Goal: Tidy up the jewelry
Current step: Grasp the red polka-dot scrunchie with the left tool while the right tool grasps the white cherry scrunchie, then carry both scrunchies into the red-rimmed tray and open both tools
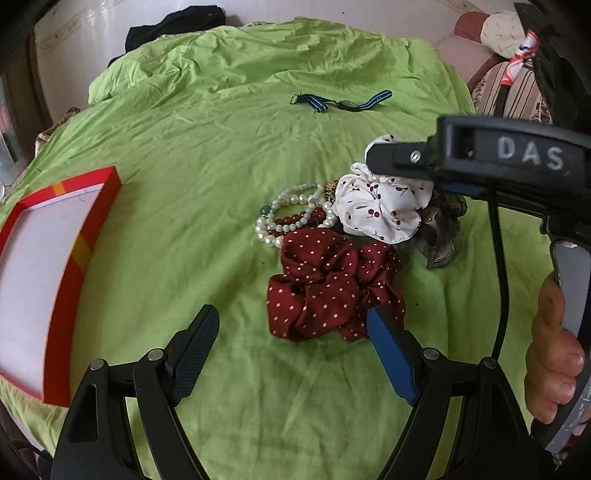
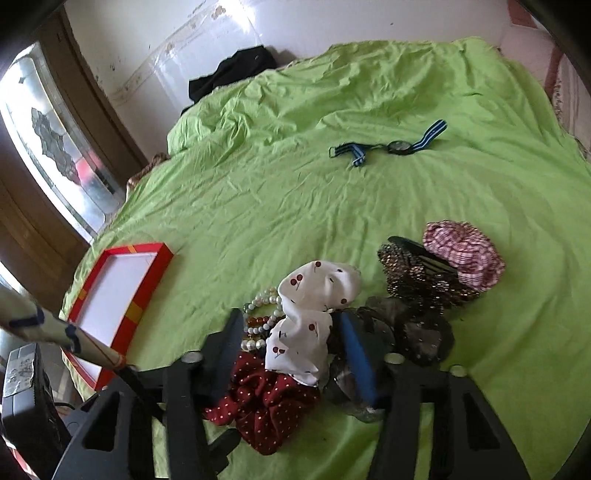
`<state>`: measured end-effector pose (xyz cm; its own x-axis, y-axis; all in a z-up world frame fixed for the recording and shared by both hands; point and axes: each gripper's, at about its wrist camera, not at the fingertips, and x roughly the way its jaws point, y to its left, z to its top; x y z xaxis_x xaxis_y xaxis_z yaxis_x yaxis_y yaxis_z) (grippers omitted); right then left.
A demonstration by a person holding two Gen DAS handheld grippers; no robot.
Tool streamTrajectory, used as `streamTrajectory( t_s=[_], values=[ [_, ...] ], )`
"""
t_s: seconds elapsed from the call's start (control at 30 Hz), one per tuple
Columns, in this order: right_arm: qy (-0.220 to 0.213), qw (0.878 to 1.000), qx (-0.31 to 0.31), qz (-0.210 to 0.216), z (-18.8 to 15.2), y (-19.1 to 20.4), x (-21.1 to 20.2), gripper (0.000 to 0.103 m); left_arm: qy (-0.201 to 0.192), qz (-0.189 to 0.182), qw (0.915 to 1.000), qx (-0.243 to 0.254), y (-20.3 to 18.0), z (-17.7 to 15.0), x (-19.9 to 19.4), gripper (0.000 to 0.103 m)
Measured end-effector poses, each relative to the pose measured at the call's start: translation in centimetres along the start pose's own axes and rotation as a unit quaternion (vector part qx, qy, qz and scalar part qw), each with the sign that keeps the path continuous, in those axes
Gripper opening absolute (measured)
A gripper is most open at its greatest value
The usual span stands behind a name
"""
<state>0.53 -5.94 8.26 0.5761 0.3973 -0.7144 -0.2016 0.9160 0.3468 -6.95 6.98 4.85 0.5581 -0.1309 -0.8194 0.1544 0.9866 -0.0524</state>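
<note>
A heap of accessories lies on the green bedsheet (image 1: 221, 147): a white cherry-print scrunchie (image 1: 380, 210) (image 2: 306, 332), a dark red dotted scrunchie (image 1: 332, 288) (image 2: 266, 406), pearl and red bead bracelets (image 1: 291, 218) (image 2: 258, 317), a grey sheer scrunchie (image 1: 443, 232) (image 2: 417, 332), a sequinned piece (image 2: 413, 277) and a pink plaid scrunchie (image 2: 465, 258). My left gripper (image 1: 291, 332) is open, just in front of the red scrunchie. My right gripper (image 2: 288, 332) is open, its fingers on either side of the white scrunchie. An open red box (image 1: 48, 277) (image 2: 122, 291) lies at the left.
A watch with a blue striped strap (image 1: 343, 103) (image 2: 391, 146) lies farther back on the sheet. A black garment (image 1: 173, 29) (image 2: 232, 70) sits at the far edge by the wall. A window (image 2: 55, 155) is at the left.
</note>
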Motion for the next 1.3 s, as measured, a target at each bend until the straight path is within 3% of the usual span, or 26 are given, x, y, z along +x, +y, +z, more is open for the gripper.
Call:
streamTrajectory(
  t_s=[0.03, 0.1, 0.17, 0.2, 0.23, 0.3, 0.37, 0.6, 1.0, 1.3],
  values=[
    [0.007, 1.0, -0.001, -0.001, 0.0, -0.1, 0.4, 0.032, 0.003, -0.004, 1.0, 0.0, -0.1, 0.1, 0.4, 0.082],
    [0.016, 1.0, 0.003, 0.001, 0.0, -0.5, 0.9, 0.021, 0.007, -0.014, 0.9999, 0.001, -0.4, 0.4, 1.2, 0.082],
    [0.015, 1.0, 0.008, 0.001, -0.1, -0.9, 0.8, 0.017, 0.011, -0.029, 0.9995, 0.0, -0.6, 0.6, 1.9, 0.076],
    [0.014, 1.0, 0.01, 0.002, -0.1, -1.0, 0.7, 0.014, 0.015, -0.038, 0.9992, -0.001, -0.7, 0.7, 2.2, 0.066],
    [0.012, 1.0, 0.011, 0.001, -0.1, -1.1, 0.5, 0.013, 0.023, -0.051, 0.9984, -0.003, -0.8, 0.8, 2.7, 0.047],
    [0.008, 1.0, 0.014, -0.002, -0.1, -1.1, -0.1, 0.012, 0.035, -0.065, 0.9973, -0.009, -0.8, 1.0, 3.2, 0.023],
    [0.004, 1.0, 0.013, -0.004, 0.0, -1.0, -0.6, 0.011, 0.031, -0.074, 0.9967, -0.016, -0.8, 1.1, 2.8, 0.017],
    [-0.016, 1.0, 0.009, -0.01, 0.3, 0.1, -3.3, 0.011, -0.004, -0.064, 0.9978, -0.017, -0.1, 0.9, -1.1, 0.015],
    [-0.04, 0.999, -0.023, -0.02, -0.3, 3.9, -7.6, 0.011, -0.078, 0.019, 0.9968, 0.005, 1.5, 0.2, -8.6, 0.015],
    [-0.036, 0.998, -0.044, -0.008, -0.8, 6.9, -7.7, 0.011, -0.111, 0.049, 0.9922, -0.03, 6.5, -0.1, -12.2, 0.015]
  ],
)
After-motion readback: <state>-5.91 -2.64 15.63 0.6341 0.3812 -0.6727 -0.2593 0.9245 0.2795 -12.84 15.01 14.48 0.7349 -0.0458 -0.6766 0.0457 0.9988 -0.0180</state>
